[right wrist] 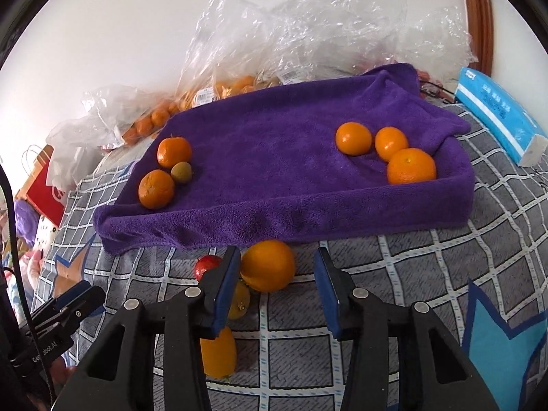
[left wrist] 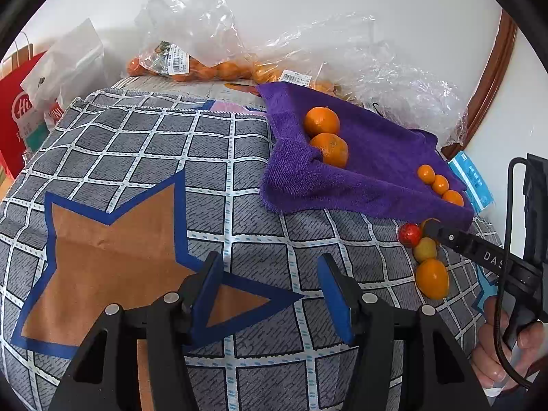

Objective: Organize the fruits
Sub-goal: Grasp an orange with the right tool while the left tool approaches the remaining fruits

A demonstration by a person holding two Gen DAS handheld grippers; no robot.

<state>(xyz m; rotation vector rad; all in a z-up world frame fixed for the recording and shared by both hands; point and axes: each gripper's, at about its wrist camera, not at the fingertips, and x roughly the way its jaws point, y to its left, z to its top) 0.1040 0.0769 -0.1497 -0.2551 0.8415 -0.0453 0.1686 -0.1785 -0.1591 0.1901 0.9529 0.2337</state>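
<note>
Blue-padded fingers of your right gripper (right wrist: 274, 287) stand partly apart with a large round orange (right wrist: 269, 265) at their tips; its left pad (right wrist: 224, 291) is against the fruit, the right pad clear of it, so nothing is gripped. Beside that pad lie a small red fruit (right wrist: 205, 263), a yellowish fruit (right wrist: 239, 303) and another orange (right wrist: 217, 354) on the grey checked cloth (right wrist: 394, 274). Your left gripper (left wrist: 270, 294) hangs tilted down over the brown star, fingers partly open and empty. Farther back, the purple terry towel (right wrist: 274, 171) carries two groups of oranges, left (right wrist: 156, 188) and right (right wrist: 411, 166). Beyond lie clear plastic bags of oranges (left wrist: 191, 65).
</note>
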